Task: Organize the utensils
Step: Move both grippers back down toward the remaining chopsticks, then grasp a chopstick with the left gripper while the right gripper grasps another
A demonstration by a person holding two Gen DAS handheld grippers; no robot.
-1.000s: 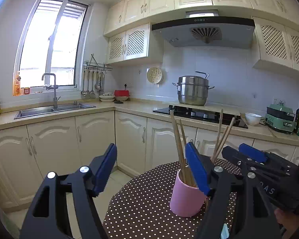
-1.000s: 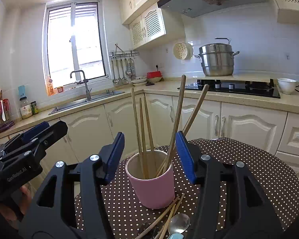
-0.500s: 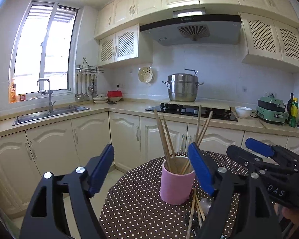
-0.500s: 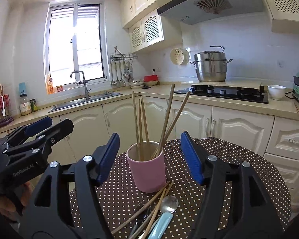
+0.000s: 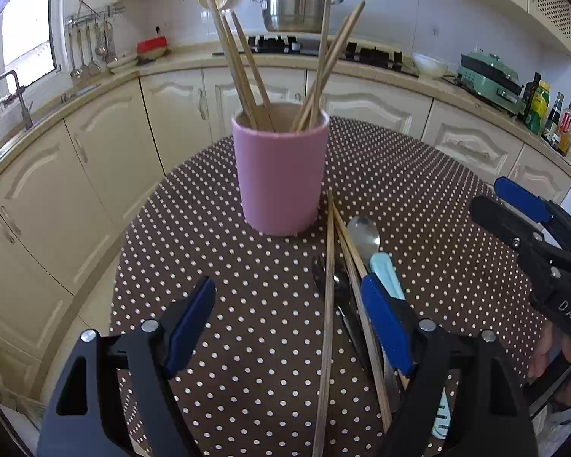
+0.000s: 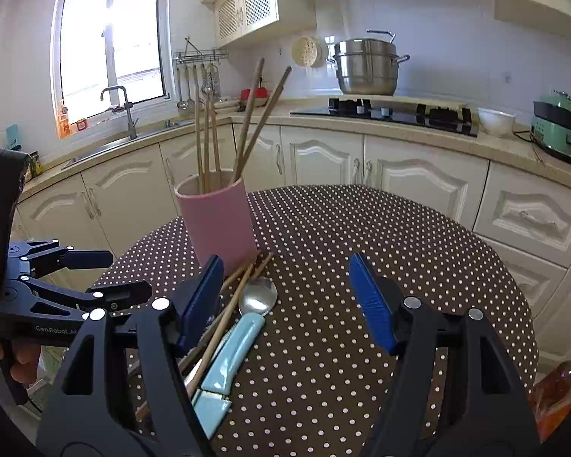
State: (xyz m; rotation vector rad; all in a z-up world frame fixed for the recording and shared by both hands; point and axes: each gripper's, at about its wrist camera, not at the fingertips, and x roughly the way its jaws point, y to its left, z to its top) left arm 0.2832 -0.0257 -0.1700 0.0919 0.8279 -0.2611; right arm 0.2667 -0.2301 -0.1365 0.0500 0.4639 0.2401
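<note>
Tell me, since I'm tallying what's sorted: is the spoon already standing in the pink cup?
No, the spoon lies flat on the dotted tablecloth beside the pink cup.

Lower ends of the upright chopsticks (image 5: 243,64) are concealed inside the pink cup (image 5: 281,175); their exact count is uncertain where the shafts overlap. The loose chopsticks (image 5: 329,285) on the dotted table (image 5: 247,304) run off the bottom edge of the left wrist view, ends unseen. The spoon (image 5: 363,230) with the light blue handle (image 6: 234,350) is partly covered by a left gripper (image 5: 289,323) finger in that view; in the right wrist view a right gripper (image 6: 289,297) finger (image 6: 201,299) hides the pile's near part. A dark utensil (image 5: 333,285) beneath the chopsticks cannot be identified. Bottle labels (image 5: 538,103) on the counter are too small to read.
</note>
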